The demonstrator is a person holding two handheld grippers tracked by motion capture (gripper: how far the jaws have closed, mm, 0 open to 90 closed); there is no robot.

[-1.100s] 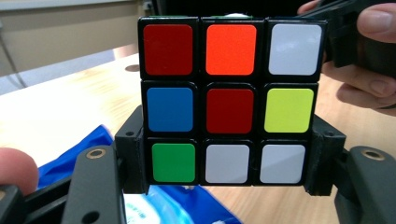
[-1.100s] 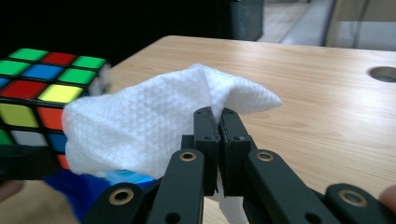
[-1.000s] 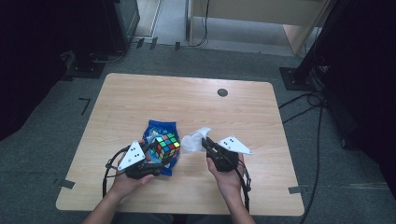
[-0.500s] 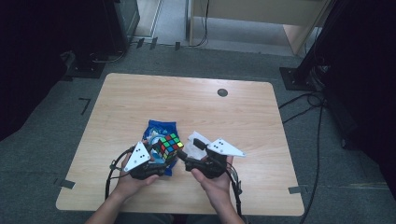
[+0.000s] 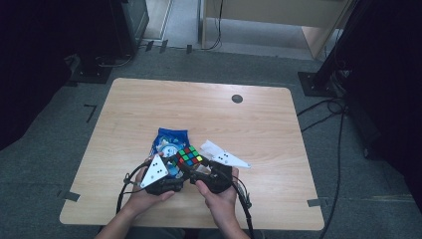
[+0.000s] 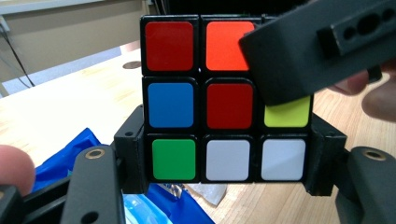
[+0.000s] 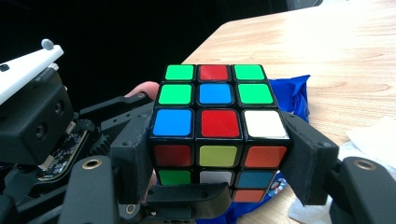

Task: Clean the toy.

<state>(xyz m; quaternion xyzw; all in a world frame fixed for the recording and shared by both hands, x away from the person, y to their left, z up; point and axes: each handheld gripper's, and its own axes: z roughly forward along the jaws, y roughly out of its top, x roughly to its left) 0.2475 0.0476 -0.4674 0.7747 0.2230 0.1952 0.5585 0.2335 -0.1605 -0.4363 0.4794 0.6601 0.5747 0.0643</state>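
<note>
Now both grippers hold one puzzle cube just above the near middle of the bench, seemingly for a layer twist.

From the high view, the cube sits between the left gripper and right gripper, over a blue bag on the bench, white wrapper beside it. Along the left gripper, its jaws are clenched on the cube's bottom row; the other gripper overlaps the upper right corner. Along the right gripper, jaws grasp the cube on both sides. A cube has no long axis; the green-heavy face points up. To twist cleanly, I judge one gripper should stay rigid while the other turns squarely about the layer's centre.
</note>
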